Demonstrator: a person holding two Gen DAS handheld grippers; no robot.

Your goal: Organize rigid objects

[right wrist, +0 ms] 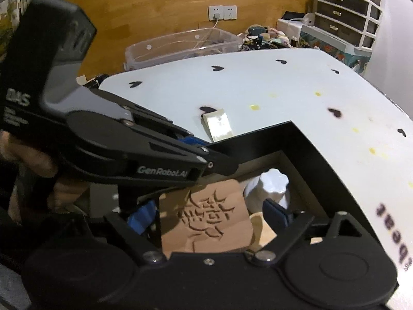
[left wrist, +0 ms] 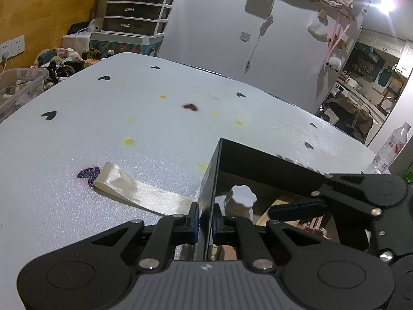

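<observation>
Between the pads of the left tongs [left wrist: 206,223] stands the thin black wall of an open box [left wrist: 258,155]; the two fingers are pressed onto it from either side, one outside and one inside, pinching the wall near its corner. The box sits on a white table [left wrist: 103,118] printed with small black hearts and yellow dots.

Just ahead of the left tongs, inside the box, stands a white piece with a scalloped top [left wrist: 240,197], close to the gripped wall. From the right wrist view the same white scalloped piece [right wrist: 271,186] shows tucked into the far corner of the box [right wrist: 309,144], just beyond the right tongs.

The right tongs [right wrist: 211,213] are down inside the box with their fingers spread wide. Between them lies a tan wooden tile [right wrist: 206,222] with a carved character on its face; whether either pad touches it I cannot tell. A paler wooden piece [right wrist: 263,230] peeks out beside the tile, towards the right finger.

Outside the box, ahead and to the left of the left tongs, a cream strip of ribbon [left wrist: 129,188] lies flat on the table, its folded end resting against a black heart.

Beyond the table, a clear plastic bin [right wrist: 180,44] and a dark drawer unit [left wrist: 139,7] stand against the wall.
</observation>
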